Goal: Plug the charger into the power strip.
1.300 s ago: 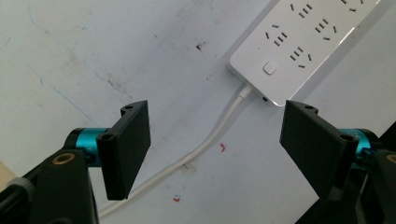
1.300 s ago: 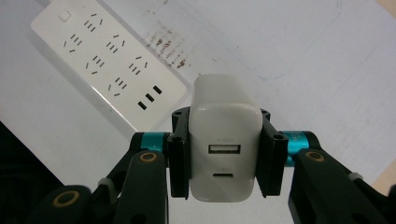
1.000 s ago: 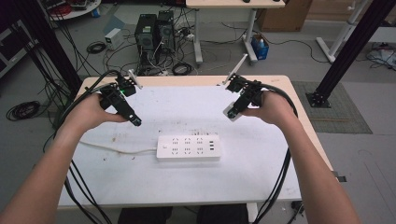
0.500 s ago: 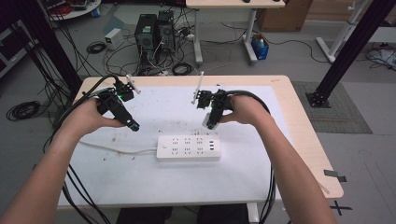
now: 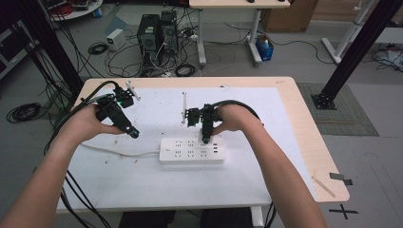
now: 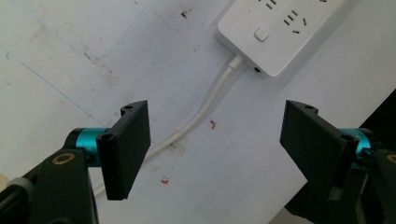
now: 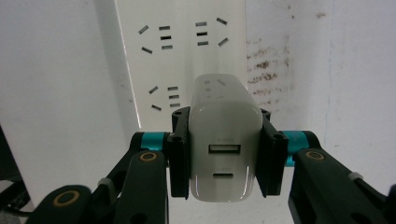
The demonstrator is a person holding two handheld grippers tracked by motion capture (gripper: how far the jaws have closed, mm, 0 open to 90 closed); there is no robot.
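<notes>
A white power strip (image 5: 191,151) lies at the middle of the white table mat, its white cord (image 5: 119,151) running off to the left. My right gripper (image 5: 206,137) points down right over the strip and is shut on a white USB charger (image 7: 226,150), with the strip's sockets (image 7: 182,56) just beyond it. My left gripper (image 5: 131,132) hovers left of the strip, open and holding nothing. In the left gripper view its jaws stand wide apart over the cord (image 6: 205,109) and the strip's switch end (image 6: 273,35).
The wooden table (image 5: 309,142) carries the white mat (image 5: 142,185), stained in places. Black cables trail from both grippers over the table's left and near edges. Computer towers (image 5: 154,31) and tangled cables sit on the floor beyond.
My right gripper has moved left and down from the table's right side to just above the power strip, carrying the charger. The left gripper has shifted slightly toward the strip.
</notes>
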